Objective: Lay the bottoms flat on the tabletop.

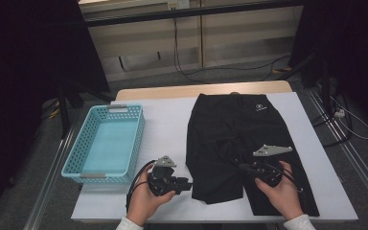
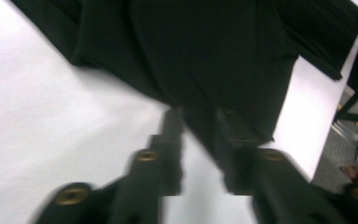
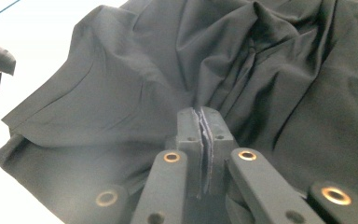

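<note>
Black shorts (image 1: 237, 139), flat on table

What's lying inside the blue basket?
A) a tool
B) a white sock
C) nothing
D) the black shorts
C: the basket shows only its bare blue floor in the high view, while the shorts lie spread on the table beside it.

The left gripper (image 1: 184, 184) sat near the desk's front edge, its fingers (image 2: 172, 140) parted. The right gripper (image 1: 242, 167) pointed left, fingers (image 3: 189, 135) pressed together.
</note>
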